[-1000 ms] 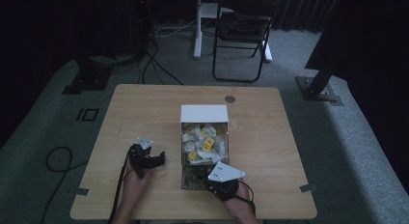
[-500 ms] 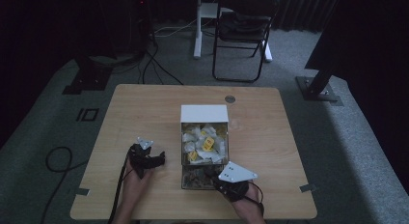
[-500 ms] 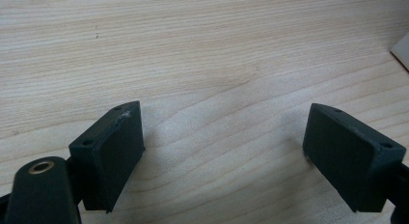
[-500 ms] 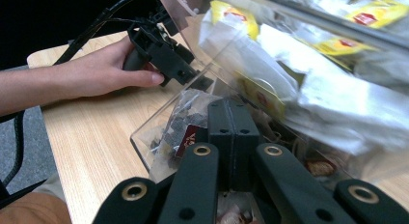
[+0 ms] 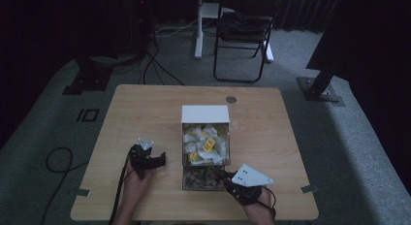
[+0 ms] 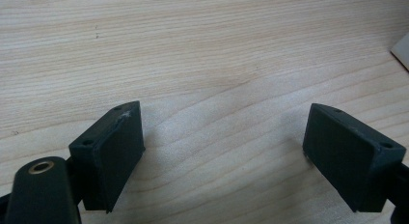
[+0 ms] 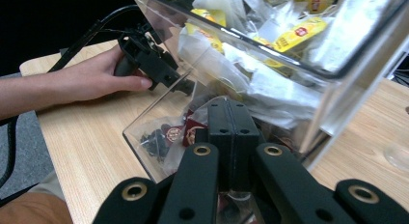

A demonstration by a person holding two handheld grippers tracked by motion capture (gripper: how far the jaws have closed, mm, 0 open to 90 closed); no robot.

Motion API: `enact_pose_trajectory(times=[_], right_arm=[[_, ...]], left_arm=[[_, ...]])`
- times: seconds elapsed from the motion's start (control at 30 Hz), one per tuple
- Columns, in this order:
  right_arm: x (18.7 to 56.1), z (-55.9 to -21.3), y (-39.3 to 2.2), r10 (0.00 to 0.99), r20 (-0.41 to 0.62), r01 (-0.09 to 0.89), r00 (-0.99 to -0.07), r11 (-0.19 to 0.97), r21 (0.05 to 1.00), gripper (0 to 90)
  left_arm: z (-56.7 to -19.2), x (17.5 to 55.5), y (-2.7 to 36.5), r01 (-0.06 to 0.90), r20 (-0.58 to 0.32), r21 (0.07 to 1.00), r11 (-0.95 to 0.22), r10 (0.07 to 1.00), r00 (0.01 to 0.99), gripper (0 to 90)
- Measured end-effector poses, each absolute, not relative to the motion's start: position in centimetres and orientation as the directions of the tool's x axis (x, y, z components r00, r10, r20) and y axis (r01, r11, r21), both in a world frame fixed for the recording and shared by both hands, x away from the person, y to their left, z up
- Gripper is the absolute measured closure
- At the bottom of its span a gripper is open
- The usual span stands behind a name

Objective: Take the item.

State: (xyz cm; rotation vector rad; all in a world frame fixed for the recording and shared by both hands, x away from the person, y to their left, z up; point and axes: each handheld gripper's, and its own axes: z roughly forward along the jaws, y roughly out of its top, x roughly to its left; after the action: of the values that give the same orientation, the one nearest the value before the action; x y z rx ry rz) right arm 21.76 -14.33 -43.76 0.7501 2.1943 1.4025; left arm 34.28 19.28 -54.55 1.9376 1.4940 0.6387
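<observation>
The right gripper (image 7: 226, 122) has its two black jaws pressed flat together with no gap between them. Whether a thin thing is pinched between the pads cannot be told. The jaw tips sit at the near, open end of a clear plastic organizer box (image 7: 308, 113), just above its lower compartment, where dark brown sachets (image 7: 181, 133) lie. In the high view this right gripper (image 5: 224, 176) is at the box's near right corner, its grey three-cornered plate on top, with the person's right hand (image 5: 259, 203) behind it at the bench edge.

The left gripper (image 6: 224, 151) has its jaws wide apart, holding nothing, with bare wooden bench (image 6: 202, 55) between and below them. In the high view the left gripper (image 5: 157, 159) rests on the bench just to the left of the box, near it but not touching, and points toward it.

The organizer box (image 5: 206, 147) stands just ahead of the right gripper, in the middle of the bench. Its long axis runs from the person's edge straight away toward the far edge, and its white far end (image 5: 205, 114) faces away from both grippers. The compartment beyond the gripper tips is heaped with white and yellow tea bag packets (image 5: 206, 141).
</observation>
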Motion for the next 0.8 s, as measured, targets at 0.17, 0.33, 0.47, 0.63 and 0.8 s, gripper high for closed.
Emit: enact_pose_trajectory(times=[0.17, 0.33, 0.47, 0.63, 0.8], right_arm=[[21.7, -43.7, -15.2, 0.662, -0.067, 0.218, -0.747, 0.339, 0.915, 90.0], [21.8, -43.8, -16.3, 0.681, -0.066, 0.230, -0.729, 0.335, 0.914, 90.0], [21.8, -43.6, -17.1, 0.699, -0.067, 0.235, -0.712, 0.327, 0.915, 90.0], [21.8, -43.4, -18.1, 0.719, -0.074, 0.237, -0.692, 0.322, 0.917, 90.0], [22.0, -43.4, -18.7, 0.728, -0.079, 0.244, -0.681, 0.327, 0.913, 90.0]], left_arm=[[-54.6, 34.3, 19.3, 0.678, 0.012, 0.712, -0.184, 0.968, 0.250, 15.2], [-54.6, 34.3, 19.3, 0.678, 0.012, 0.712, -0.184, 0.968, 0.249, 15.1], [-54.6, 34.3, 19.3, 0.678, 0.012, 0.712, -0.183, 0.968, 0.249, 15.2], [-54.6, 34.3, 19.3, 0.678, 0.012, 0.712, -0.183, 0.968, 0.249, 15.2], [-54.6, 34.3, 19.3, 0.678, 0.012, 0.712, -0.184, 0.968, 0.249, 15.1]])
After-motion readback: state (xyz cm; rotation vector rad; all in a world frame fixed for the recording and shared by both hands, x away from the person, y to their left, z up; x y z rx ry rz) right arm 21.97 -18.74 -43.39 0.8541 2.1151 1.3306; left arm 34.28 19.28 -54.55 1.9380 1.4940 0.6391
